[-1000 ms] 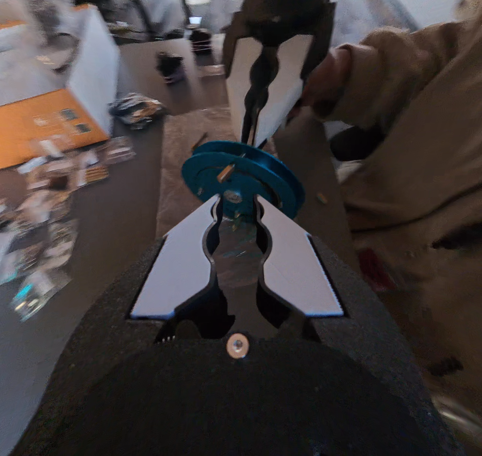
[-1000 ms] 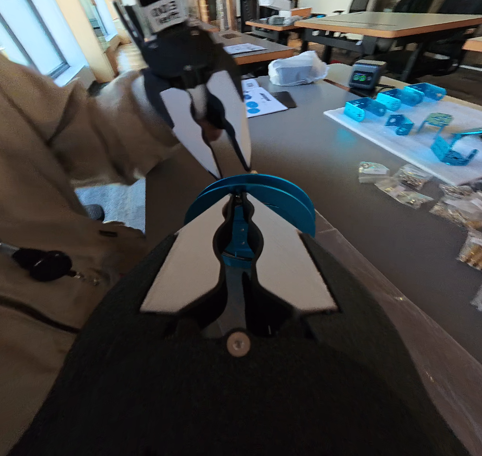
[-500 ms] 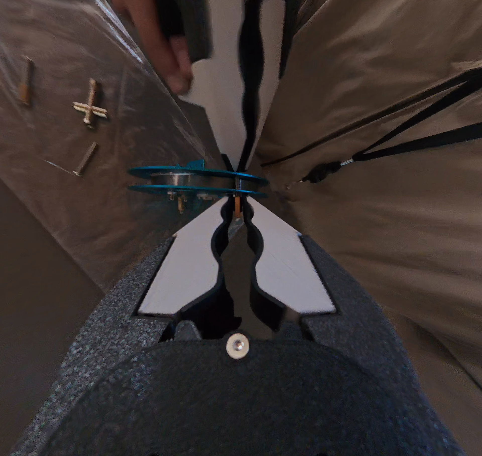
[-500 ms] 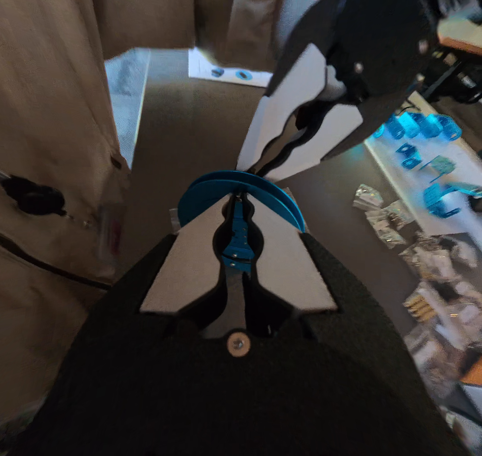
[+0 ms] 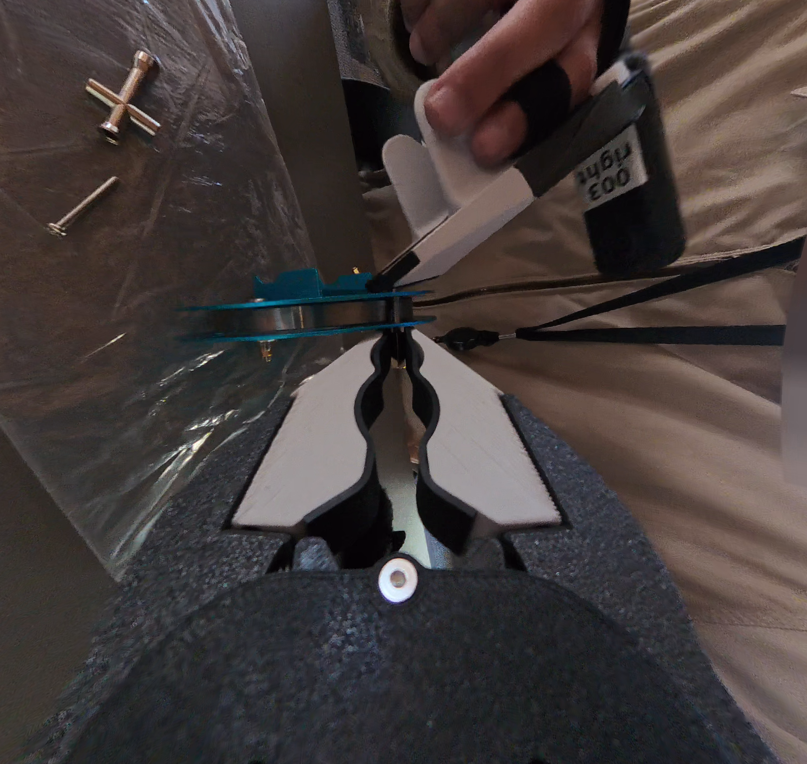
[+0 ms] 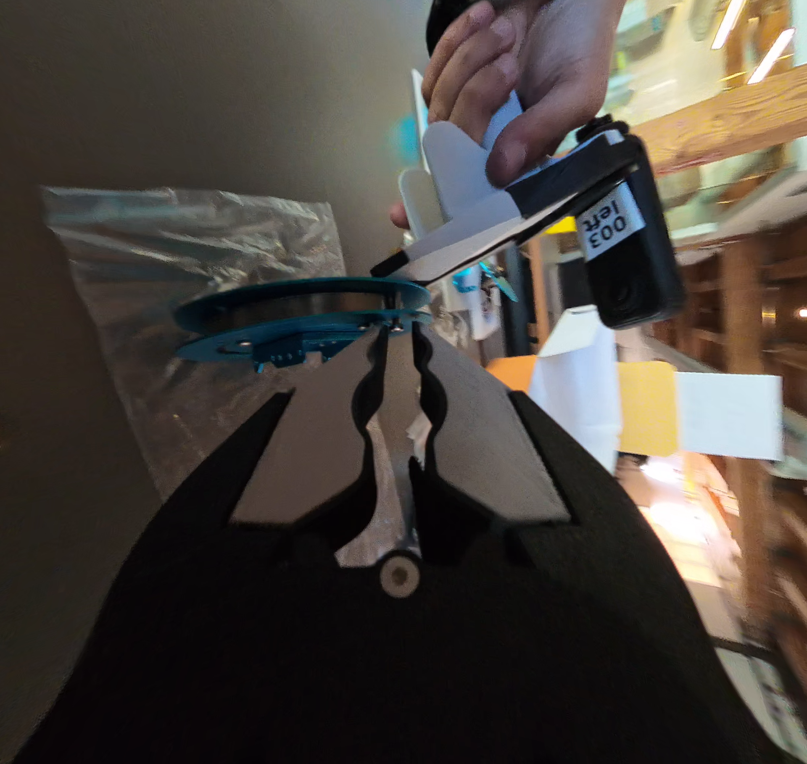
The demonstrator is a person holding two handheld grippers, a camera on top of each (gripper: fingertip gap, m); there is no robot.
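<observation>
A blue disc assembly (image 5: 305,315), two thin blue discs with a silver ring between them and a small blue bracket on one face, hangs in the air, seen edge-on. My left gripper (image 5: 396,343) is shut on a small post at its rim. My right gripper (image 6: 399,331) is nearly closed on the opposite face at the same rim, beside the bracket (image 6: 288,352). In the left wrist view the right gripper (image 5: 384,282) comes in from the upper right, held by a hand (image 5: 502,66). In the right wrist view the assembly (image 6: 297,306) and the left gripper (image 6: 393,269) show likewise.
A clear plastic bag (image 5: 131,328) lies on the grey table, with a metal cross wrench (image 5: 124,99) and a long screw (image 5: 83,206) on it. The person's beige jacket (image 5: 633,437) is close on the right. White and orange boxes (image 6: 655,407) stand beyond in the right wrist view. Left and right tips are no more than a few centimetres apart.
Both grippers have rolled together with the blue disc assembly, so the discs now show edge-on. The views swung from the room to the table and jacket. Both grips are unchanged.
</observation>
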